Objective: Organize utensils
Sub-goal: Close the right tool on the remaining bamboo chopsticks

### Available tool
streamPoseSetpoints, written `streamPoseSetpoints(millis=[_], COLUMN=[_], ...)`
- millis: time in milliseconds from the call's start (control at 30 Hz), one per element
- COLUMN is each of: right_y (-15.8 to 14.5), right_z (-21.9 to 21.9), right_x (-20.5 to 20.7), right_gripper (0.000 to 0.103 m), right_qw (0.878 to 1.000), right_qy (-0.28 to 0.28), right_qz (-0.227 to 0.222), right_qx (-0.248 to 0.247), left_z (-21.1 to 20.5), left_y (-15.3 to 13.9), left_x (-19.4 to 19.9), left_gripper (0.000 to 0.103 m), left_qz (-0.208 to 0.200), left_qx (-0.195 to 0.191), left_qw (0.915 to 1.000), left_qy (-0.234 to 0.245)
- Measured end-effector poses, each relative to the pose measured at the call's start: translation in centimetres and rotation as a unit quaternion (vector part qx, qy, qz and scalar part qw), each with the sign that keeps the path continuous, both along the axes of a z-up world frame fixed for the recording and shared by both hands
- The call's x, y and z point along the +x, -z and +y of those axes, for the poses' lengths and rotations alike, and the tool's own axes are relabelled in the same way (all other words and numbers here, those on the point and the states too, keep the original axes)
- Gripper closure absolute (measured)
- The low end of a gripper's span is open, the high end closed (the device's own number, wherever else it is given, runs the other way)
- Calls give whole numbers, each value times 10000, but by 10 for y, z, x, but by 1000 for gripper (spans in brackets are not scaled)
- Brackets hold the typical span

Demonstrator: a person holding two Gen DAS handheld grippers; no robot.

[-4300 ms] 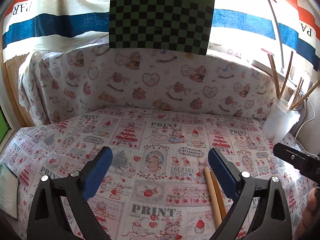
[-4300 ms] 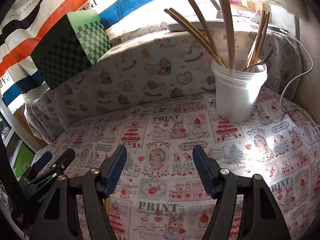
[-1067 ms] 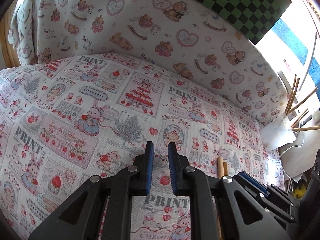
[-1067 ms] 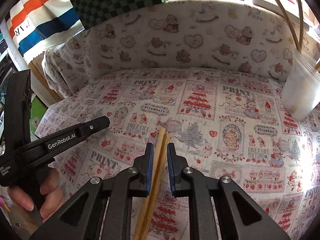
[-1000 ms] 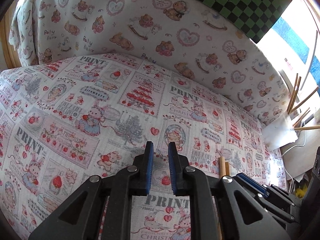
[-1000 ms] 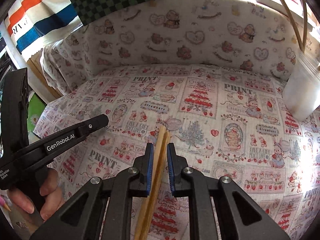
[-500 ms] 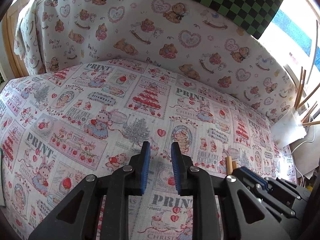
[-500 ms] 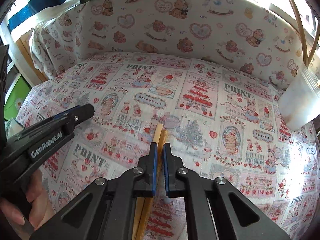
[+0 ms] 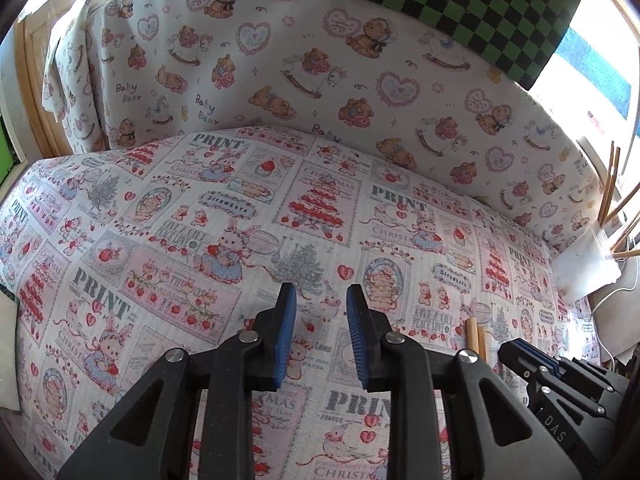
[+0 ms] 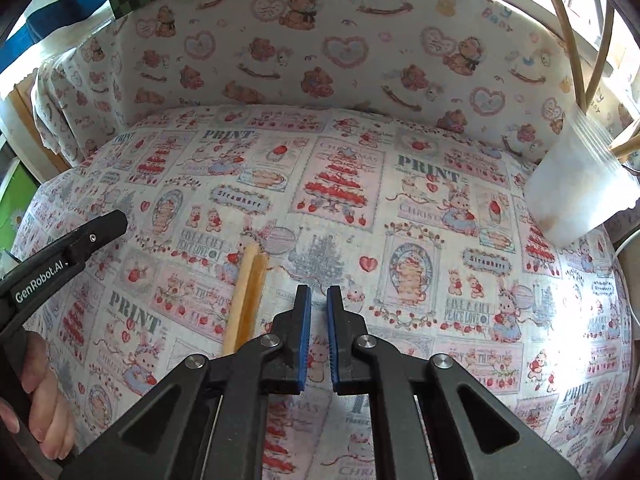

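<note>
Two wooden chopsticks (image 10: pixel 248 296) lie side by side on the printed tablecloth (image 10: pixel 400 216), just left of my right gripper (image 10: pixel 319 300); their near ends are hidden under its left finger. My right gripper is shut to a thin slit with nothing between its blue pads. My left gripper (image 9: pixel 320 300) hovers over bare cloth, its jaws opening and empty. In the left wrist view the chopstick ends (image 9: pixel 474 332) show beside the right gripper's tips (image 9: pixel 516 350). A translucent cup (image 10: pixel 580 196) holding several wooden utensils stands at the far right.
A teddy-bear cloth (image 9: pixel 320 80) rises as a wall behind the table, with a green checkered board (image 9: pixel 460 4) above it. The left gripper's body (image 10: pixel 72 248) and the hand holding it (image 10: pixel 48 412) fill the left edge. The cup (image 9: pixel 588 264) sits near the right table edge.
The right gripper's jaws narrowed around the chopsticks, then it shifted right, so the chopsticks now lie outside, left of its jaws. The left gripper's jaws have widened.
</note>
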State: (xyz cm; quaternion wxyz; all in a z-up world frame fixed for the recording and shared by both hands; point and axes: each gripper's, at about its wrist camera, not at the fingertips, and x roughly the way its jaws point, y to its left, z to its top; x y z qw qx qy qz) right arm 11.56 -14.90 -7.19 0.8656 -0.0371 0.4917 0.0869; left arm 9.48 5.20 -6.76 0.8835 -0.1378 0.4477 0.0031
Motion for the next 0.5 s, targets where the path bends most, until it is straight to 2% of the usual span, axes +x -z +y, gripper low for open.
streamPoseSetpoints(millis=[100,267,367,500], right_y=[-9,-13,-12,-8], right_z=[-6,0,7,21], right_x=[-3,-6,-5,-3], right_gripper=[96,95,94,94], right_qw=[9990,9981,9983,9988], right_qy=[19,-156,-168,-353], right_qz=[-186,-167,-212,-59], right_qx=[407,572,515,339], left_z=[0,4,6,9], left_y=[-2,-3,-2,-2], left_x=[0,1,1,1], left_gripper=[77,77,76,73], left_qz=[-49,-50,-36,-36], left_qx=[33,-30,-29,-84], left_qw=[10000,10000,9999,9998], left_qy=[-26,-66,-115,-158])
